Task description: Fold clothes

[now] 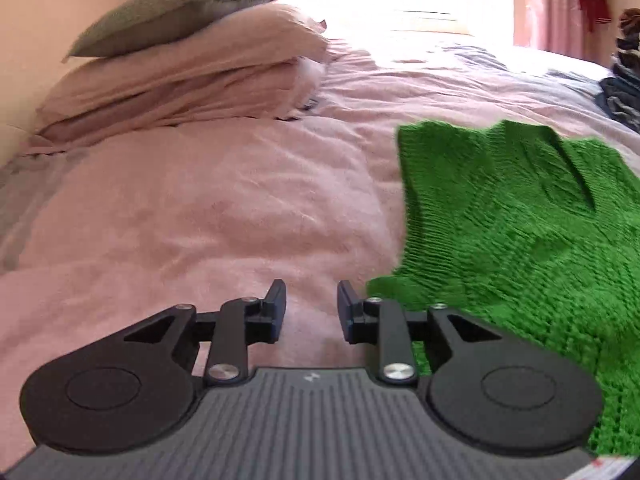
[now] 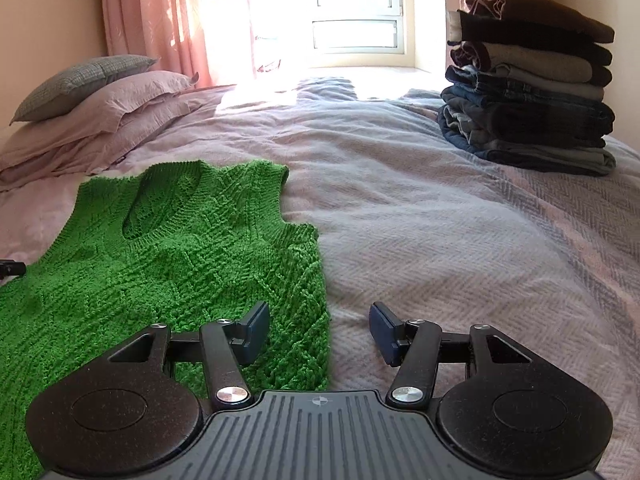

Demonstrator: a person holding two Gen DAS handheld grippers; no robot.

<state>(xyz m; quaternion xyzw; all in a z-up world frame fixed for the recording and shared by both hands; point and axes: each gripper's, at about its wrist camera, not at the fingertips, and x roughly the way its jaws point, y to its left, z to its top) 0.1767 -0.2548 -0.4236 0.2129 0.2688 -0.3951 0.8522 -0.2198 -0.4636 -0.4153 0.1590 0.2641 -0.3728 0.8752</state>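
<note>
A bright green knitted vest (image 1: 520, 220) lies spread flat on the pink bed cover (image 1: 200, 208), neckline toward the far side. My left gripper (image 1: 311, 308) is open just off the vest's left edge, nothing between its fingers. In the right wrist view the green vest (image 2: 168, 248) fills the left half. My right gripper (image 2: 319, 330) stands open over the vest's right edge, its left finger (image 2: 256, 330) above the knit and its right finger (image 2: 382, 332) above the bed cover (image 2: 440, 240). A small black part of the left gripper shows at that view's left edge.
A tall stack of folded dark clothes (image 2: 528, 84) sits at the far right of the bed. Pink pillows (image 1: 180, 80) with a grey cushion (image 1: 168, 12) on top lie at the far left. A bright window (image 2: 352, 12) with pink curtains is behind.
</note>
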